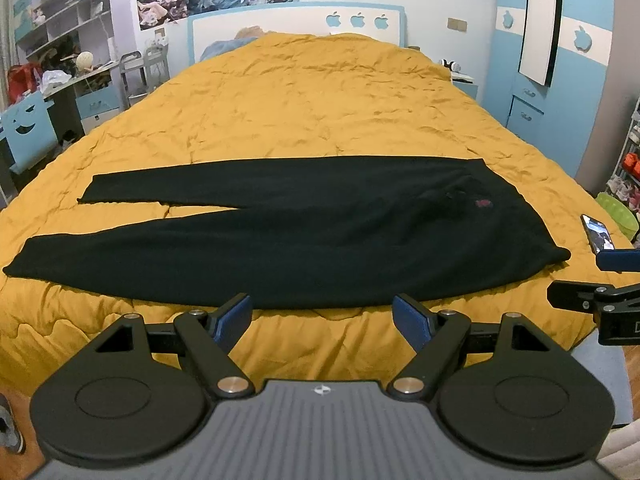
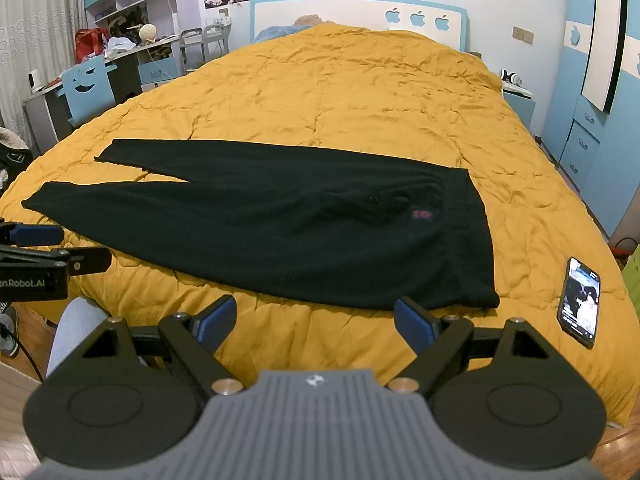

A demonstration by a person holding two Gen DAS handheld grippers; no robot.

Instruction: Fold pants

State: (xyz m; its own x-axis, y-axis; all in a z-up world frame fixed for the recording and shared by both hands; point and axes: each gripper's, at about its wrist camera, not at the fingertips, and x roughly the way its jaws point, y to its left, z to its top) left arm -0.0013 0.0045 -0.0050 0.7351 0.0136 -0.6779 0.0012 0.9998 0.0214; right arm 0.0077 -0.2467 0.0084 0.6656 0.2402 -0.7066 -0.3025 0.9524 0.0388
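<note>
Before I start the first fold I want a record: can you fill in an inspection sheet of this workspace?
Surface: yellow quilt on the bed, wrinkled.
Job's things: black pants spread flat, legs apart, waistband to the right.
Clutter: phone on the quilt right of the waistband, screen lit.
Grippers: left gripper and right gripper short of the pants, jaws open, empty.
Cables: nothing seen on the bed.
Surroundings: cluttered desk, blue wardrobe.

"n Robot.AI", start cut off, on left claw body.
</note>
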